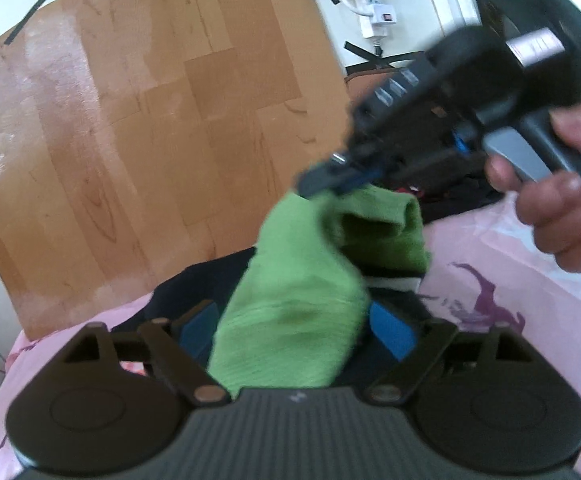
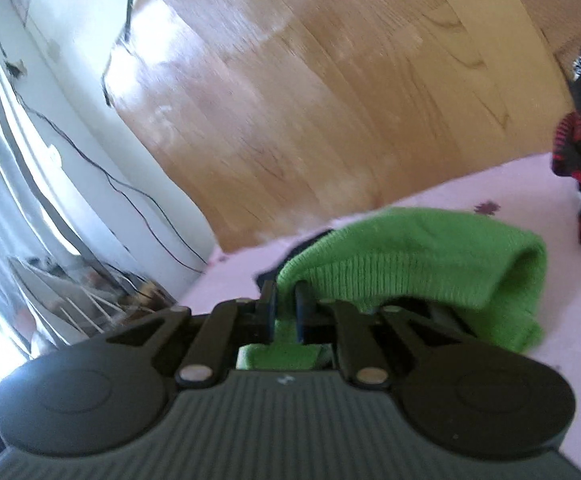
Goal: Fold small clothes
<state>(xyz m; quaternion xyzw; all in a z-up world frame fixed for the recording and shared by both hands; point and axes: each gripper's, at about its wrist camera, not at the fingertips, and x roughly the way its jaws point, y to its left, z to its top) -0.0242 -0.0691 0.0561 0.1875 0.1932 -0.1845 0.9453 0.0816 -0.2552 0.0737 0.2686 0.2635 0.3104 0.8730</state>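
My right claw [image 2: 286, 312] is pinching an edge of the green sock [image 2: 430, 264], lifting it above the pink floral bed sheet [image 2: 490, 360]. My left claw [image 1: 294, 332] stands spread, the sock's other end lying loose between its blue pads [image 1: 392, 330], dark clothes [image 1: 218, 280] beneath.

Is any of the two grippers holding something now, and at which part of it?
The right gripper pinches the green sock at its knitted edge. The left gripper is open around the sock, not gripping.
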